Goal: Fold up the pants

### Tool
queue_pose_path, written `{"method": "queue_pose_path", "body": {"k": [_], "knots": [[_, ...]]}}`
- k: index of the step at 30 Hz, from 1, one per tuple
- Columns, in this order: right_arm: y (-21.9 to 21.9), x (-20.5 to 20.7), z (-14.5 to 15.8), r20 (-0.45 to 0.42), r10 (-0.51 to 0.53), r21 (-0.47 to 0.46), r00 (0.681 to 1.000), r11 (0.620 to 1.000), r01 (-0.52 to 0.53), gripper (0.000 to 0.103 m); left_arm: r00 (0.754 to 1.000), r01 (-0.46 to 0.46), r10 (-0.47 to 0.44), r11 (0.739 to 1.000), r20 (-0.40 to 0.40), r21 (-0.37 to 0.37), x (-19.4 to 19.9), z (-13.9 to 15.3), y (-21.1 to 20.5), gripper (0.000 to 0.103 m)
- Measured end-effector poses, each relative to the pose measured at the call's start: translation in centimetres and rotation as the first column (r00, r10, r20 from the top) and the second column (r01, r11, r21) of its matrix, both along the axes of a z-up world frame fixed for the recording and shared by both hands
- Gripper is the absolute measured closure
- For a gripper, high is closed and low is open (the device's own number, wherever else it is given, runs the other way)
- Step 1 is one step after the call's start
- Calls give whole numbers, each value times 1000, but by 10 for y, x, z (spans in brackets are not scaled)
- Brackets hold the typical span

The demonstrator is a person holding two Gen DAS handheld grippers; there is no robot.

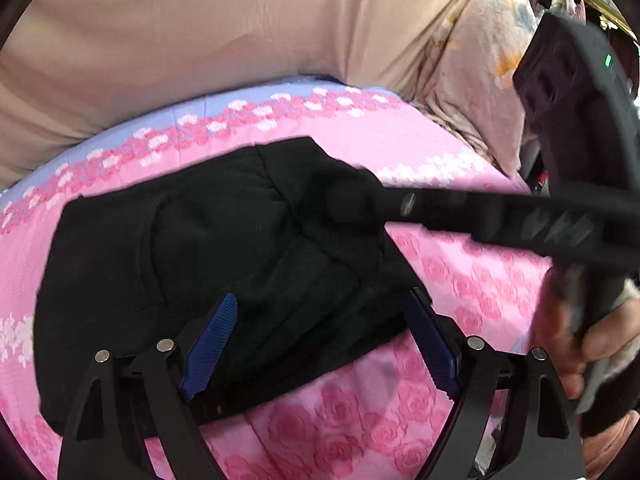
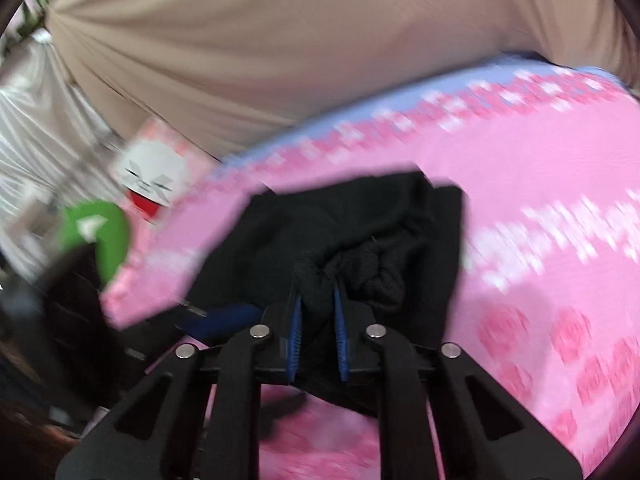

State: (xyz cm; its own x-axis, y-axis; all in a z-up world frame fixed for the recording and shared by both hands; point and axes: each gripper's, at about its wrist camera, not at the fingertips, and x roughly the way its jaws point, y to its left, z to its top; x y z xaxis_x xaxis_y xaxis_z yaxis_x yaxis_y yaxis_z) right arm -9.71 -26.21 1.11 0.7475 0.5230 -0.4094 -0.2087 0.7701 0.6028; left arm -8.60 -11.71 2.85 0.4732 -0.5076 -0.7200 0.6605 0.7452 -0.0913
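The left wrist view shows soft black pants (image 1: 208, 256) lying folded on a pink rose-print sheet (image 1: 460, 272), with the left gripper (image 1: 320, 344) spread wide over their near edge, its ribbed blue pads (image 1: 210, 344) clear of the cloth, while the right gripper (image 1: 360, 204) reaches in from the right onto the pants' far corner and a hand (image 1: 592, 344) shows at the right edge. The blurred right wrist view (image 2: 316, 332) alone shows that gripper pinching a bunched fold of the pants (image 2: 360, 232), and beyond the sheet (image 2: 540, 184) a green object (image 2: 100, 232) at left.
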Motion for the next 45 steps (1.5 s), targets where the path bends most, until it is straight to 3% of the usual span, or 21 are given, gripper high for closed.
{"method": "queue_pose_path", "body": {"k": [3,5,11,13,15,16,17,19,20,25,26,27,28,29,31,33,36,38,42,45], "knots": [[7,9,14,32,51,22,998,998,-52,90,1000,-22,22,1000,-1,-4,14,8,-1,21],[11,12,14,10,11,-33,1000,999,-11,88,999,-33,32,999,-25,-23,23,12,5,20],[-1,-1,-18,-79,-24,-31,997,999,21,84,998,-67,67,998,-14,-14,22,13,28,20],[3,3,-25,-113,-23,-43,993,999,18,78,998,-64,64,998,-15,-8,22,11,26,20],[5,4,-32,-128,-17,-50,992,999,10,59,998,-55,55,998,-4,4,18,10,23,20],[7,5,-35,-137,-13,-57,990,998,5,57,999,-45,45,999,-7,6,16,9,22,20],[7,7,-40,-138,-10,-62,990,998,1,57,999,-36,37,999,-12,9,14,7,20,20],[11,10,-39,-121,3,-61,993,998,-11,74,1000,-24,24,999,-3,25,9,4,17,20],[13,18,-39,-115,14,-38,993,999,-18,92,1000,-18,18,999,8,40,7,3,14,20],[13,31,6,22,105,104,994,989,-106,92,999,-11,10,999,31,36,17,16,2,21],[15,34,16,45,124,122,991,984,-128,92,999,-17,16,999,38,29,22,21,2,24],[17,37,22,60,133,123,989,982,-140,92,998,-35,33,999,49,24,28,26,3,45],[17,41,26,62,126,104,990,986,-132,92,996,-61,60,998,62,25,35,33,5,74],[17,43,27,58,99,74,993,992,-104,88,994,-86,84,996,63,20,45,42,11,88],[10,39,20,50,29,51,998,998,-32,81,992,-120,122,992,30,-42,65,65,30,99],[6,26,11,59,1,56,998,998,-4,74,988,-149,152,986,31,-73,79,87,46,99],[25,16,-2,34,-32,-66,999,997,35,74,982,-178,182,980,45,-88,94,117,66,99],[47,25,-11,-3,12,-117,1000,993,-12,74,981,-177,182,981,66,-85,96,127,69,99],[86,71,-32,-81,111,-110,991,987,-119,75,982,-165,173,982,77,-94,91,135,68,99],[99,123,-60,-200,62,-138,978,986,-91,77,984,-158,164,983,68,-96,87,133,66,99]]}}
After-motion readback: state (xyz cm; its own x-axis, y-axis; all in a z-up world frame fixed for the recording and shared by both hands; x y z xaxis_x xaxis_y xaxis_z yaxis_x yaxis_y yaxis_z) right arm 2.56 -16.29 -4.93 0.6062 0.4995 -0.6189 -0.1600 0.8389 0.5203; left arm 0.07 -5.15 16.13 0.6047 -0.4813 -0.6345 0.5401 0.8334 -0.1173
